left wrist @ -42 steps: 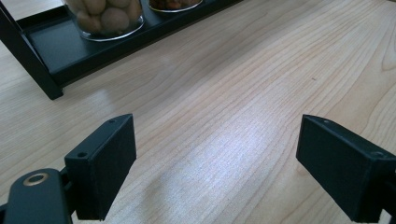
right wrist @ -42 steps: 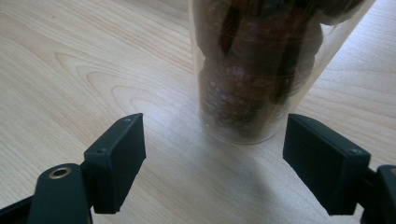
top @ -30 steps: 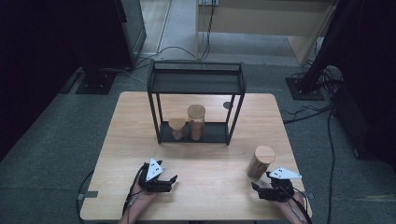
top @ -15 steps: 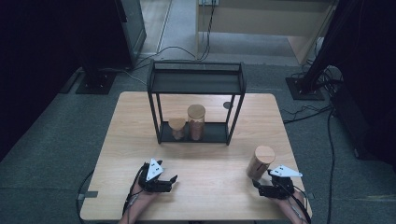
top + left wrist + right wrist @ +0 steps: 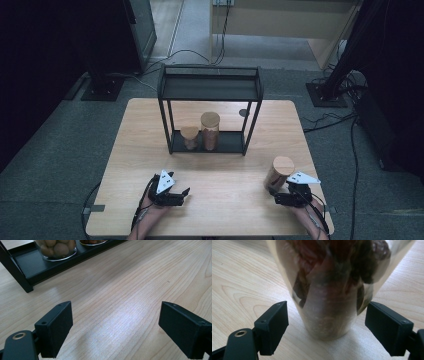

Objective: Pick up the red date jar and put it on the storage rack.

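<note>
Against the earlier high views, no change: both hands parked at the near edge of the tabletop [image 5: 225, 150], jar [image 5: 278, 172] standing in the same spot at the right, rack [image 5: 210, 82] and its two jars untouched. Left tongs [image 5: 184, 191] lying low over bare wood at the near left, pointing right, well apart from the rack; in the left gripper view [image 5: 115, 327], jaws spread wide, nothing between them but wood grain, holding nothing, touching nothing. Ahead of them in that view, the rack's black bottom shelf [image 5: 37, 267] with a glass jar of pale round pieces [image 5: 56, 248] on it and the base of a second one [image 5: 93, 241] beside it. Right tongs [image 5: 276, 191] set just behind the lone jar at the near right; in the right gripper view [image 5: 325, 322], jaws wide, one on either side of the jar's base [image 5: 327, 312], a clear gap of tabletop at each pad, so no grip and no contact. Jar upright on the wood, clear-walled, dark reddish-brown contents, wooden lid seen from above. On the rack shelf from above, short jar [image 5: 189, 137] at left and taller jar [image 5: 210, 130] just beside it, both lidded in wood.
</note>
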`<state>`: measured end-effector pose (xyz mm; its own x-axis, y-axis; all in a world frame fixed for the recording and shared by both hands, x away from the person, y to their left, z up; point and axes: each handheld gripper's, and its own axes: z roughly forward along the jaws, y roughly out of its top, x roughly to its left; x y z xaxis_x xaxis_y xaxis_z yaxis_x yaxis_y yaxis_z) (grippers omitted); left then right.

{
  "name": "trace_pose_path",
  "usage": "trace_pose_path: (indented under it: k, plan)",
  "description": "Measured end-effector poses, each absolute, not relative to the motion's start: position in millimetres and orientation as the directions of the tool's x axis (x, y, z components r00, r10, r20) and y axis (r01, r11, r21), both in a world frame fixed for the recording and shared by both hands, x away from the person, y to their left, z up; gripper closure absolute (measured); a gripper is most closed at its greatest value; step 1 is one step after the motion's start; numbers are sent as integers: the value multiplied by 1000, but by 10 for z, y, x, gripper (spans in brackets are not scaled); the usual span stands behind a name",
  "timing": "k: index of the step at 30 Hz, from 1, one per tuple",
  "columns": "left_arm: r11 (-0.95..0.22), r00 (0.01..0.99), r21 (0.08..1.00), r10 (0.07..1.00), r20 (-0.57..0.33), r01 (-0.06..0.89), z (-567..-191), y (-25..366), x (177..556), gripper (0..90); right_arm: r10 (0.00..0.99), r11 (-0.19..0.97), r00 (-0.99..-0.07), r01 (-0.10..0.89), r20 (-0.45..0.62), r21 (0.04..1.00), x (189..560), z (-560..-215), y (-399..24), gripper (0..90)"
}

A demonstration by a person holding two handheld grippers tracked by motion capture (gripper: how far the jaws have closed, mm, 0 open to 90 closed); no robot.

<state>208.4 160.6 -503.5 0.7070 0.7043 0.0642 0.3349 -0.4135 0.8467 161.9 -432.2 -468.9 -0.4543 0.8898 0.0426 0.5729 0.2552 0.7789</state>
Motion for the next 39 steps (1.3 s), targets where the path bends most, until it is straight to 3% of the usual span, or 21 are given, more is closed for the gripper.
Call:
trace_pose_path:
  k: [27,39]
  plan:
    - [-415,706,846,705,67,334,-5035,1599,2080,119,909,187,-414,500,43,846,1565,-4858,-4283,141]
    - [-414,707,846,704,65,335,-5036,1602,2082,120,909,180,-414,482,42,858,1554,-4903,-4246,235]
